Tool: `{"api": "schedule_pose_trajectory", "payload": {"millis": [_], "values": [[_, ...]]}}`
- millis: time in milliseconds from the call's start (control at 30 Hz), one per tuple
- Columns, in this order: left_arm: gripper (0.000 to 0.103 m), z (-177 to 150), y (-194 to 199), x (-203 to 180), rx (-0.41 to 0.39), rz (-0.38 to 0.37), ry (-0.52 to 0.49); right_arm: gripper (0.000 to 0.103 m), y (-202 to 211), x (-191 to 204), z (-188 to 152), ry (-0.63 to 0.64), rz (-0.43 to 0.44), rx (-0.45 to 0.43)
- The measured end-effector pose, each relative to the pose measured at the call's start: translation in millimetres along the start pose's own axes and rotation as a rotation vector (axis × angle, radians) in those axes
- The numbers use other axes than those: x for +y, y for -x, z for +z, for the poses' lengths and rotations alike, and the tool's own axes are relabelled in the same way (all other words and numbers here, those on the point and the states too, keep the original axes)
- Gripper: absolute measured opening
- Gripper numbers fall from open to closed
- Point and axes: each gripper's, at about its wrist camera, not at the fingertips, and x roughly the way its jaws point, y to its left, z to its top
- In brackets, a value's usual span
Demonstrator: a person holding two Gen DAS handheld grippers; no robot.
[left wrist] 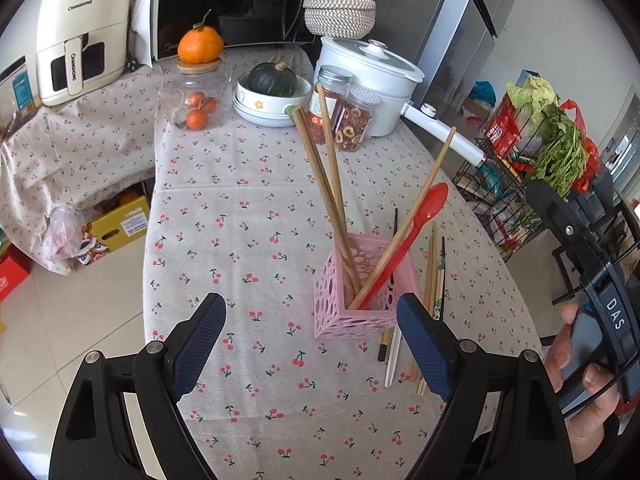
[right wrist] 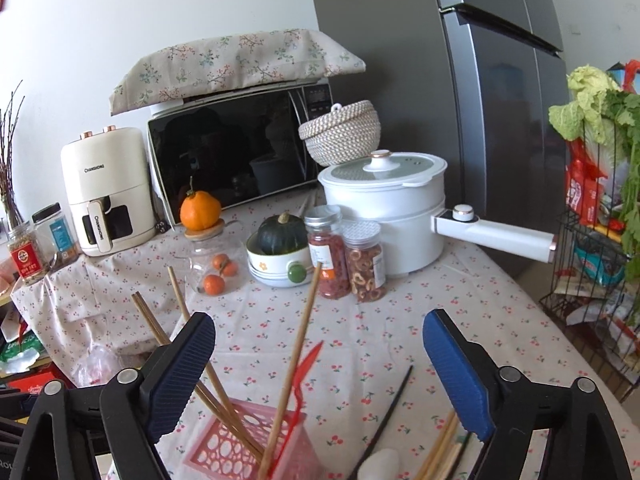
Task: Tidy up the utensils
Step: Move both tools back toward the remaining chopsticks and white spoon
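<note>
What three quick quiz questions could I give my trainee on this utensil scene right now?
1. True or false: the red spoon stands inside the pink basket.
2. Where do the loose chopsticks lie? A) on the tablecloth beside the basket B) in the white pot C) on the microwave
3. Fill in: the right gripper has its jaws ____, with nothing pressed between the pads.

Key:
1. True; it leans among wooden chopsticks already in the basket.
2. A.
3. Open; the left gripper is open too.
</note>
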Motion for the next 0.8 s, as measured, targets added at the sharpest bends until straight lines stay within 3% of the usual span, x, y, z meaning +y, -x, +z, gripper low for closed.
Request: {"api": "schedule_pose_trajectory", "payload": {"millis": [100,433,800], "values": [[0.09,-6,-6,-12,0.018,-0.008,-0.021,0.097,6,-23,1,-0.013,-0.027,0.035],[0.09,-23,-34,-58,0.09,-0.022,-0.093,0.098,-3,-93,-16,-0.134,-0.115,0.233],[0.09,-36,-61,-79,0.166,-0.028,-0.137,0.098,-62,-154,-57,-0.289,-0.199,0.548]]}}
